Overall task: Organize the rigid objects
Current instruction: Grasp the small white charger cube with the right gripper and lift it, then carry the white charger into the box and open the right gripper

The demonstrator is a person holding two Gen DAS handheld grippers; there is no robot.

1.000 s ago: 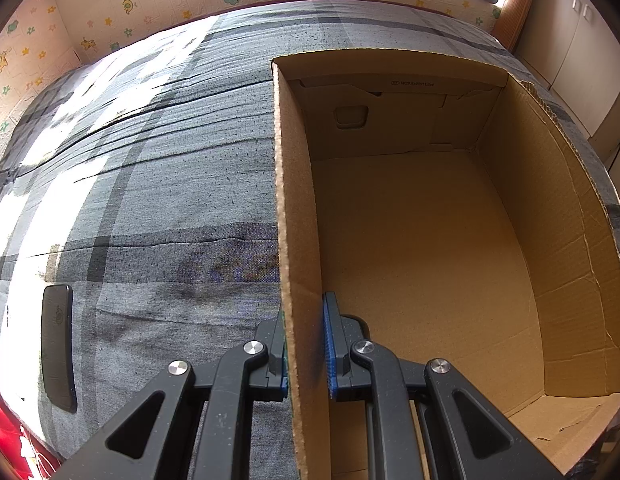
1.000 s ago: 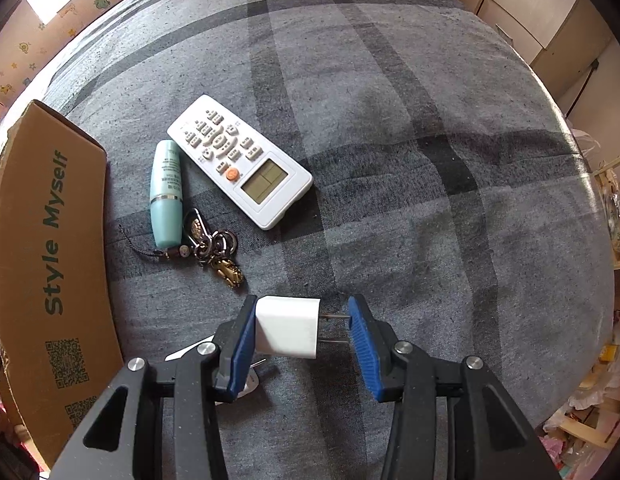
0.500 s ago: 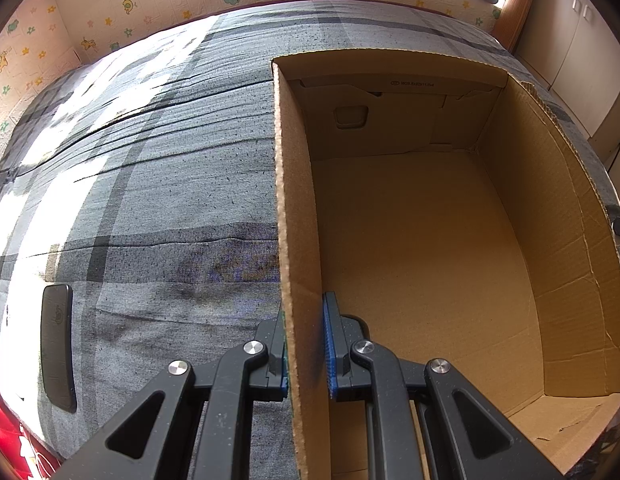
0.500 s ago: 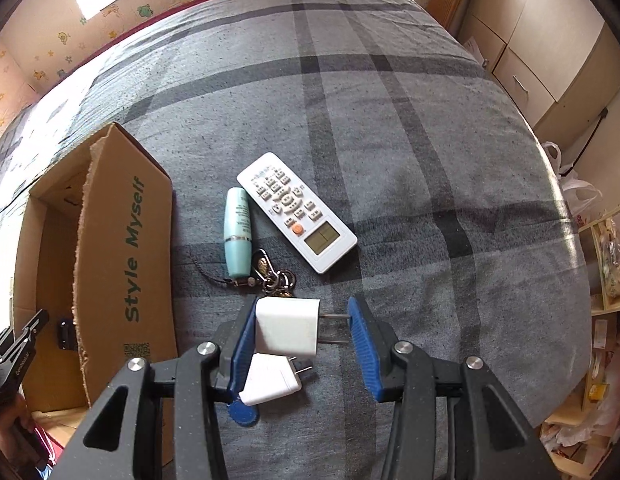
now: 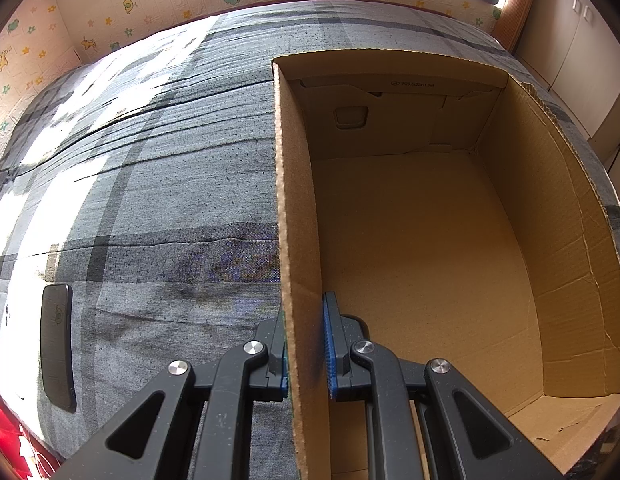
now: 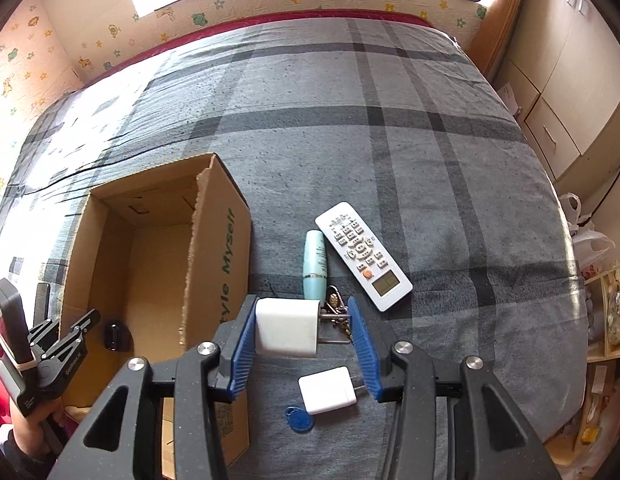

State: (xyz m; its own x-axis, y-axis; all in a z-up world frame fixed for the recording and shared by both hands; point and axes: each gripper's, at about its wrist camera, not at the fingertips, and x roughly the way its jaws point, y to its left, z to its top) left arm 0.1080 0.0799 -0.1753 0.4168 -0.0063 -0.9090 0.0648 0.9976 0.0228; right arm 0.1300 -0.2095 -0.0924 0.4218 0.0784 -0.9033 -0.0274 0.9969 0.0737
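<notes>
My right gripper [image 6: 302, 338] is shut on a white plug charger [image 6: 288, 332], its prongs against the right finger, held high above the bed. Below it lie a second white charger [image 6: 326, 390], a blue tag [image 6: 299, 419], keys [image 6: 337, 312], a teal tube [image 6: 315, 262] and a white remote [image 6: 362, 254]. An open cardboard box [image 6: 226, 240] stands to the left. My left gripper [image 5: 306, 344] is shut on the box's left wall [image 5: 294, 208]; it also shows in the right wrist view [image 6: 60, 344]. A small black object [image 6: 115, 335] lies inside the box.
A dark phone [image 5: 56, 344] lies on the grey plaid bedspread [image 5: 158, 184] left of the box. Cabinets [image 6: 558, 92] stand past the bed's right edge. A patterned wall [image 6: 90, 36] runs behind the bed.
My right gripper has risen with the white charger, so the box and the objects on the bed look smaller and farther. The left gripper has stayed clamped on the box wall.
</notes>
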